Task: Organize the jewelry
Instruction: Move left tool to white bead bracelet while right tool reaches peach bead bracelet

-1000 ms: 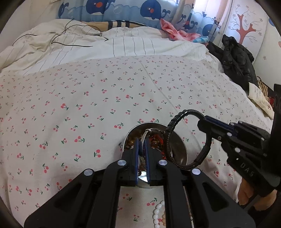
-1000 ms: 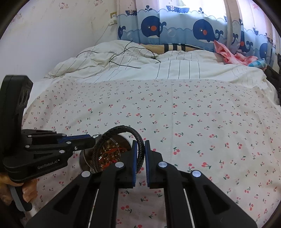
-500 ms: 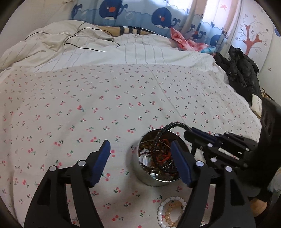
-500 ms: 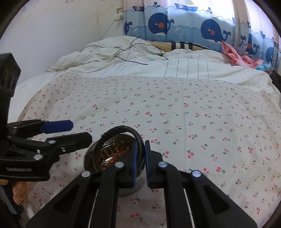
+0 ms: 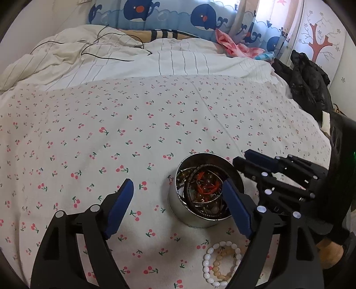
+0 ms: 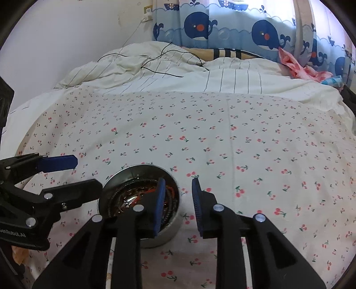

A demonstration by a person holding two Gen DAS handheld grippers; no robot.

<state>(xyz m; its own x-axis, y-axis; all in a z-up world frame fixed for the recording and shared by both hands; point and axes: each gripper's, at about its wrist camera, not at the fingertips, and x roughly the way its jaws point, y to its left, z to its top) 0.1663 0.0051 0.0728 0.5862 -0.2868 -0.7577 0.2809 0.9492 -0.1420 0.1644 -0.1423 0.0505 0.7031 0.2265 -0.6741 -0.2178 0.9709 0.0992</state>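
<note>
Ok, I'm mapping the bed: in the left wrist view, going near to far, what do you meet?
Bead bracelets → metal tin → cherry sheet → striped duvet → whale curtain.

In the left wrist view, a tin (image 5: 200, 215) sits lower centre on the bedsheet (image 5: 155, 124), bracelets (image 5: 204, 189) inside it; a bead bracelet (image 5: 220, 264) lies below it.

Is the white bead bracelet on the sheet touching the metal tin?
Apart. In the left wrist view, a strip of cherry-print sheet shows between the white bead bracelet and the base of the metal tin.
</note>
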